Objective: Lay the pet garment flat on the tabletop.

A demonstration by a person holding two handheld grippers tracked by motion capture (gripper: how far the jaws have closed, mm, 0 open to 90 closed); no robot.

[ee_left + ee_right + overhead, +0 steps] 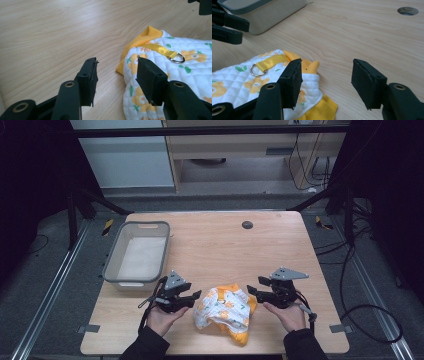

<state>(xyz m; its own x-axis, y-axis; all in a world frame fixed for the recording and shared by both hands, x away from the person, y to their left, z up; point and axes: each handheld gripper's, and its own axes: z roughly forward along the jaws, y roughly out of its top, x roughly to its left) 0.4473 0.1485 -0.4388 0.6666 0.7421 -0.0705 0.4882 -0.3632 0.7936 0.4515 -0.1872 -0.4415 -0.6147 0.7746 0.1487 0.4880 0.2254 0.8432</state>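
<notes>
Now both the left gripper (194, 296) and right gripper (253, 286) are hovering wide open, empty, flanking the quilted garment (223, 312) lying on the wooden table (215, 245).

Quilted garment (175, 82) cut off at the right and bottom edges of the left gripper view, partly hidden behind one black jaw. Orange print on it (147, 48) too cropped to read. Grey bin (262, 12) clipped at the top edge (right gripper view). Forearms cropped below the counter (210, 245).

Wooden table (280, 245) on grey floor (45, 270), dim room.
</notes>
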